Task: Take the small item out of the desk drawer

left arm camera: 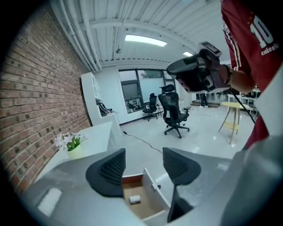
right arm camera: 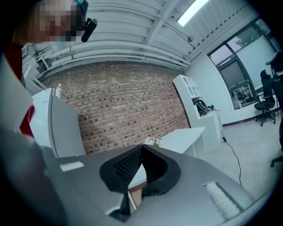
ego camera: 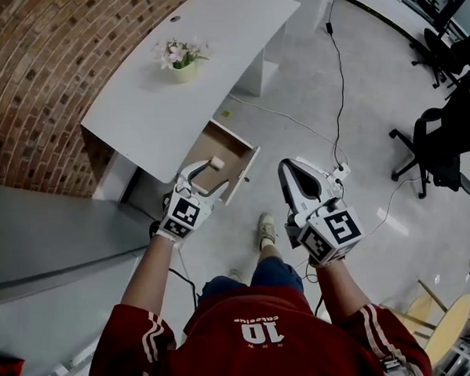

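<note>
The desk drawer (ego camera: 232, 157) stands pulled out from under the white desk (ego camera: 159, 93), its wooden bottom showing. A small white item (ego camera: 215, 162) lies inside the drawer; in the left gripper view the small item (left arm camera: 135, 199) sits below the jaws. My left gripper (ego camera: 205, 174) hovers over the drawer's near end, open, with nothing between its pads (left arm camera: 112, 170). My right gripper (ego camera: 291, 177) is to the right of the drawer, over the floor, with its jaws shut on nothing (right arm camera: 141, 165).
A small pot of flowers (ego camera: 181, 59) stands on the desk. A brick wall (ego camera: 25, 84) runs along the left. Cables (ego camera: 336, 91) trail across the floor, and black office chairs (ego camera: 444, 137) stand at the right. A round wooden stool (ego camera: 442, 326) is at the lower right.
</note>
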Demonstrator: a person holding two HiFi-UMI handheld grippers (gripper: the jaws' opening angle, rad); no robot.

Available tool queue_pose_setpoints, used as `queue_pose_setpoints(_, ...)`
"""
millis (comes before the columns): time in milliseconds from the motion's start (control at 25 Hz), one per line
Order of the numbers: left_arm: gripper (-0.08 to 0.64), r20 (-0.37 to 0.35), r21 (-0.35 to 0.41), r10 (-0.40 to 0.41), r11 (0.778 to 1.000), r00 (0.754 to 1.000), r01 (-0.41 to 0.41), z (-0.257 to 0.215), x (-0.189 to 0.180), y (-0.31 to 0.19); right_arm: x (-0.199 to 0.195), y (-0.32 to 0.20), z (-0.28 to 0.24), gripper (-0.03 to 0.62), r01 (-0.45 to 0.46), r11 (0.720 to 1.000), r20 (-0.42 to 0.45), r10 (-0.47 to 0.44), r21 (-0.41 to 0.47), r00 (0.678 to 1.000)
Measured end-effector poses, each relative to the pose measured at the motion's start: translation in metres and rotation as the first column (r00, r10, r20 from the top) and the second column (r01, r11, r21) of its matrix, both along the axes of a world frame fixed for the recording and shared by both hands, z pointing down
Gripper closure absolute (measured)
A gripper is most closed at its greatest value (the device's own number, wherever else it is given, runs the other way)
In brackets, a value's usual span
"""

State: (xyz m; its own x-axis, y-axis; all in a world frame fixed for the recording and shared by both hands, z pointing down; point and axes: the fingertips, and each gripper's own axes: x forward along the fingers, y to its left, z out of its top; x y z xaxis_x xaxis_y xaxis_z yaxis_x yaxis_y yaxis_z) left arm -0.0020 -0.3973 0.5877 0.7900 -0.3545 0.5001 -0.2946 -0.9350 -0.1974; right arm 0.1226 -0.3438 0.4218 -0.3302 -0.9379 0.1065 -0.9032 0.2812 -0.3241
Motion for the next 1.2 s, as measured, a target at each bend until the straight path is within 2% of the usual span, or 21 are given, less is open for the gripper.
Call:
queue_pose_setpoints(360,0.296,0.109,-0.048,0.084,0.996,0.991,-0.079,0.118,0.006,-0.025,-0.002,0.004,0.076,0.592,-0.011,0.999,0.016,0.012,-0.049,1.000)
queue_pose_setpoints(680,0.296,0.232,-0.093,0.116,0.991,0.966,-0.096,0.236,-0.006,-0.058,-0.010,0.017,0.142,0.592,-0.014,0.998,0.018,0.016,-0.065,1.000)
queue_pose_setpoints(840,0.296,0.308,-0.130,0.179,0.981,0.934,-0.144,0.286,-0.012,-0.072,-0.008,0.015,0.168,0.591,-0.026,0.997,0.024,0.028,-0.067,0.999)
queue_pose_setpoints(1000,0.296,0.392,-0.156,0.231,0.971,0.890,-0.183,0.332,-0.021,-0.087,-0.003,0.004,0.189,0.592,-0.027,0.997,0.025,0.029,-0.075,0.999)
queue_pose_setpoints(1200,0.296,0.473,-0.224,0.323,0.944,0.820,-0.243,0.382,-0.030,-0.100,0.004,-0.013,0.204,0.592,-0.006,0.998,0.018,0.007,-0.066,1.000)
